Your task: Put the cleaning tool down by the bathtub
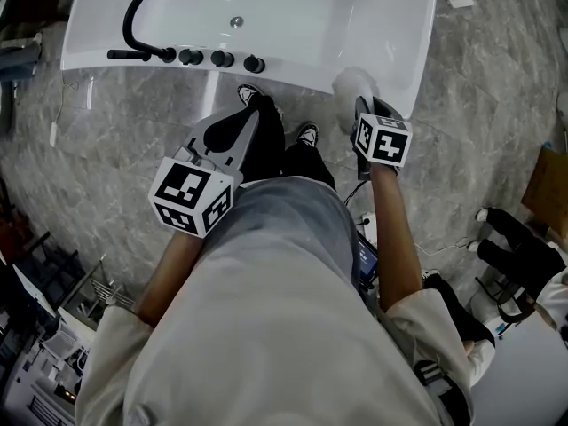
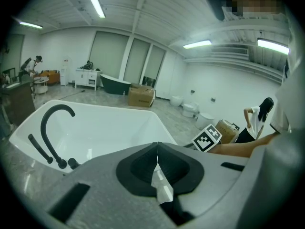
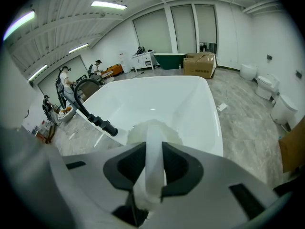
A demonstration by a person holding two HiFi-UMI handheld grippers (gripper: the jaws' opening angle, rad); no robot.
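Your right tool (image 3: 152,162) grips scrubber (image 3: 153,130) by handle, long axis forward, head over bathtub (image 1: 293,71) near rim; floor (image 1: 470,140) lies below.

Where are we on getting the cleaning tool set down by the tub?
Done: the cleaning tool is already at the bathtub, by its near rim. In hand: the right gripper has its jaws clamped on the tool's white handle, fluffy head out front at the rim's edge. Left: lower it to the floor beside the tub and open the jaws.
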